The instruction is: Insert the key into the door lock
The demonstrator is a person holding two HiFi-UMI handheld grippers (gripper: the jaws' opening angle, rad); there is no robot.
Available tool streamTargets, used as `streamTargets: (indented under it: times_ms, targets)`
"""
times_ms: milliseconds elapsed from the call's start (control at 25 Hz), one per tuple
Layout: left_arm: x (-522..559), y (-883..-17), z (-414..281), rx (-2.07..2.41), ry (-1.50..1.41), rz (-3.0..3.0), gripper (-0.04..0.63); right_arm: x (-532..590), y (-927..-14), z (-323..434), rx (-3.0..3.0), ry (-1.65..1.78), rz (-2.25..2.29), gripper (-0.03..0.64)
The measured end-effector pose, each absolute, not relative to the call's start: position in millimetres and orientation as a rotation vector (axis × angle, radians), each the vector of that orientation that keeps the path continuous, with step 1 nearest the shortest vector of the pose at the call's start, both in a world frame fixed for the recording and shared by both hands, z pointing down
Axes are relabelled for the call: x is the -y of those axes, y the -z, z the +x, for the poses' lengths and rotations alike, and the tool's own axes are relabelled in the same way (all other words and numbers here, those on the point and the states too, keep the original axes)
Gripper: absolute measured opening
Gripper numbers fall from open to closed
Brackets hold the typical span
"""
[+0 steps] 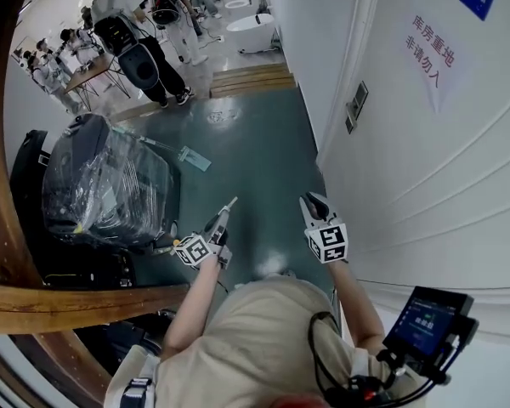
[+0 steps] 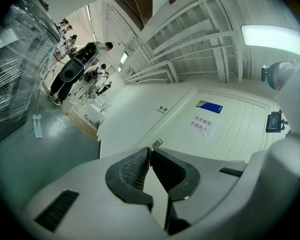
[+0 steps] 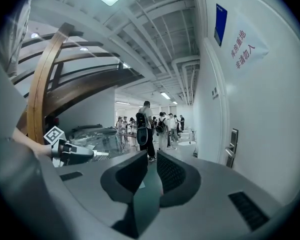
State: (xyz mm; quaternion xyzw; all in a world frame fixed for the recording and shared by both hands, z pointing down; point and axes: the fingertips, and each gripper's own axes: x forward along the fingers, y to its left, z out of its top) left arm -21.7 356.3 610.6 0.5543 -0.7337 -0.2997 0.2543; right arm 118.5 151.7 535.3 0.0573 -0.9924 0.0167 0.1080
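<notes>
My left gripper [image 1: 223, 217] is shut on a thin silver key [image 1: 231, 201], whose blade sticks out past the fingertips. In the left gripper view the key [image 2: 149, 150] shows as a metal sliver between the closed pads, pointing toward the door lock [image 2: 157, 143]. The lock plate and handle [image 1: 355, 105] sit on the white door [image 1: 442, 160] to the right, well ahead of both grippers. My right gripper [image 1: 315, 201] hovers near the door, its jaws slightly apart with nothing between them. The right gripper view shows the handle [image 3: 231, 147] ahead at the right and the left gripper [image 3: 75, 153] at the left.
A plastic-wrapped black machine [image 1: 110, 185] stands at the left, behind a curved wooden rail [image 1: 4, 228]. A floor tool [image 1: 192, 157] lies on the green floor. Several people [image 1: 144, 24] stand far down the hall. A paper sign [image 1: 431, 53] hangs on the door.
</notes>
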Motion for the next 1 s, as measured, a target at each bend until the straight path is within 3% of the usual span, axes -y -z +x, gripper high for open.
streamTargets:
  times_ms: [560, 1000]
  targets:
    - [-334.0, -619.2, -10.8, 2.008, 0.854, 1.441, 0.034, -118.6, -536.0, 123.4, 2.976, -0.097, 0.136, 0.061]
    - [-296.7, -607.7, -70.8, 1.976, 0.816, 1.508, 0.035, -98.2, -529.3, 79.5, 2.982, -0.126, 0.199, 0.061]
